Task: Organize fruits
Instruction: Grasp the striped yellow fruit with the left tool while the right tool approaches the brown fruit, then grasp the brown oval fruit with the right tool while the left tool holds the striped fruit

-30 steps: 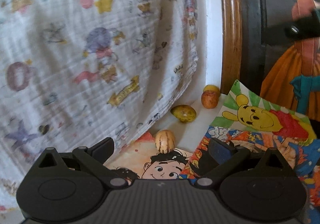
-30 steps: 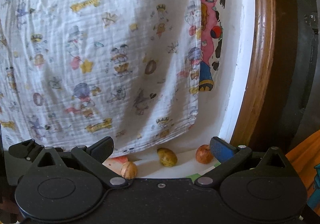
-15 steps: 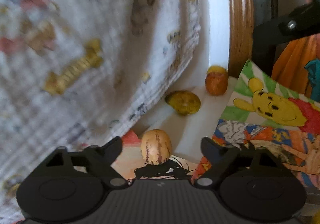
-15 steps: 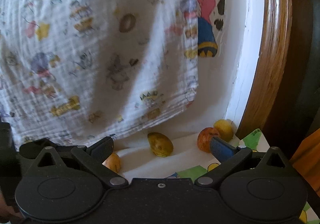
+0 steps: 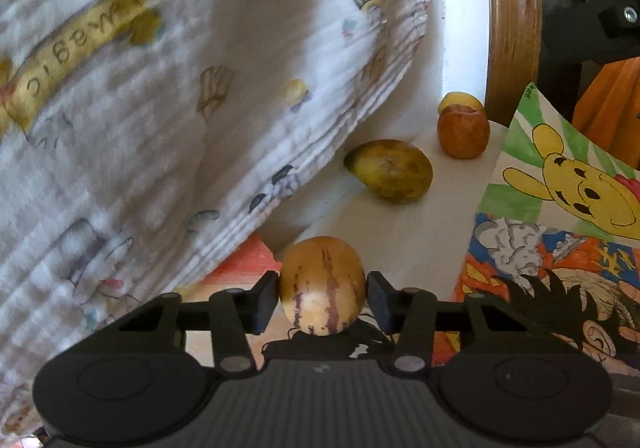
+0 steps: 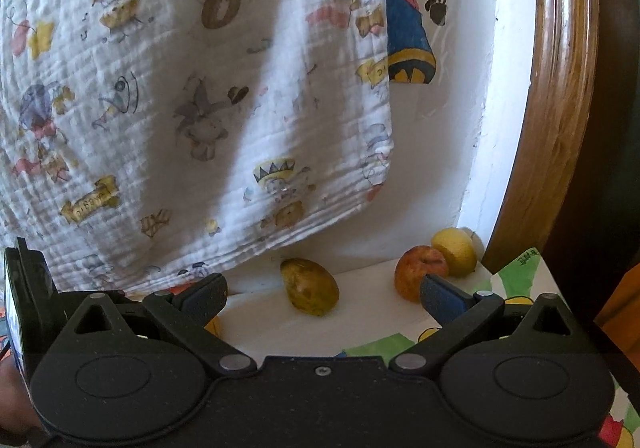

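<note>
**A:** So your left gripper sits low in the middle of the left wrist frame, and both pads are pressed up against the striped fruit. It's pinched between them, tan skin with purple streaks, right over the cartoon drawings spread on the white counter.

**B:** And your other one?

**A:** Your right gripper is spread wide with nothing in it. Between its fingers, lower middle of the right wrist frame, you've got the greenish-yellow fruit lying on the counter. It shows up again in the left view, centre right, just beyond the striped one.

**B:** The rest of the fruit?

**A:** Right of centre in your right view there's a red apple, and a yellow fruit touching it from behind, tucked in by the wooden frame. Probably a lemon, though it's too small to be sure. The printed cloth hangs over the whole upper left, its hem just above the counter. At the far left edge of that frame your left gripper's body pokes in.
</note>
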`<state>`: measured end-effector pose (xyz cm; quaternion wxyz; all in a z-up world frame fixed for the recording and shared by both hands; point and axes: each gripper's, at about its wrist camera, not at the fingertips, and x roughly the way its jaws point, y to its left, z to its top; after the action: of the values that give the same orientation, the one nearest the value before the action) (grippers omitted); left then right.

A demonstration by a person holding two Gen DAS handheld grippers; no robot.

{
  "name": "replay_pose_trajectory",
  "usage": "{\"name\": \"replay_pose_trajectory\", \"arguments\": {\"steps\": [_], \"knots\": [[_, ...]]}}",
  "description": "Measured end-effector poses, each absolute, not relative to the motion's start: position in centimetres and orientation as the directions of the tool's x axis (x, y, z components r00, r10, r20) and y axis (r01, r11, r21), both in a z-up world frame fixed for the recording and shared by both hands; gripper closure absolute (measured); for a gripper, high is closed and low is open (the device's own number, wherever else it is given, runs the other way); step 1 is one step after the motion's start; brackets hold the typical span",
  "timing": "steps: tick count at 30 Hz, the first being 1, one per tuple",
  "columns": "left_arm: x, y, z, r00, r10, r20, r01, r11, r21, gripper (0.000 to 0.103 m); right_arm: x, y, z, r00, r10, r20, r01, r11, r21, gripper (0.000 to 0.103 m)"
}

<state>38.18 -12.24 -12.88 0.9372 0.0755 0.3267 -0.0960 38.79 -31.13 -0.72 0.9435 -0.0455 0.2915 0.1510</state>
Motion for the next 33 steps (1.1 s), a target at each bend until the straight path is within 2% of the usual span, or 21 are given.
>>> {"name": "replay_pose_trajectory", "arguments": {"steps": [12, 18, 23, 31, 33], "knots": [[37.2, -11.6, -12.2, 0.767, -0.158, -0.623, 0.256, 0.964, 0.071, 0.053, 40.1, -30.3, -3.3, 0.750, 0.286, -0.597, -0.351, 0.936, 0.008, 0.001], [35.2, -10.6, -10.5, 0.777, -0.172, -0.606, 0.259, 0.964, 0.059, 0.052, 43.0, -28.2, -5.8, 0.707, 0.311, -0.635, -0.450, 0.891, -0.064, 0.001], [34.1, -9.5, -9.8, 0.780, -0.178, -0.600, 0.248, 0.968, 0.034, 0.052, 46.5, -26.9, -8.5, 0.663, 0.307, -0.683, -0.491, 0.867, -0.087, 0.006], [34.1, -8.4, -9.9, 0.777, -0.176, -0.605, 0.232, 0.973, 0.015, 0.052, 50.6, -26.0, -10.6, 0.627, 0.339, -0.702, -0.526, 0.848, -0.060, 0.022], [34.0, -8.2, -9.9, 0.780, -0.176, -0.601, 0.229, 0.973, 0.012, 0.052, 51.6, -25.7, -11.1, 0.616, 0.326, -0.717, -0.523, 0.850, -0.062, 0.023]]}}
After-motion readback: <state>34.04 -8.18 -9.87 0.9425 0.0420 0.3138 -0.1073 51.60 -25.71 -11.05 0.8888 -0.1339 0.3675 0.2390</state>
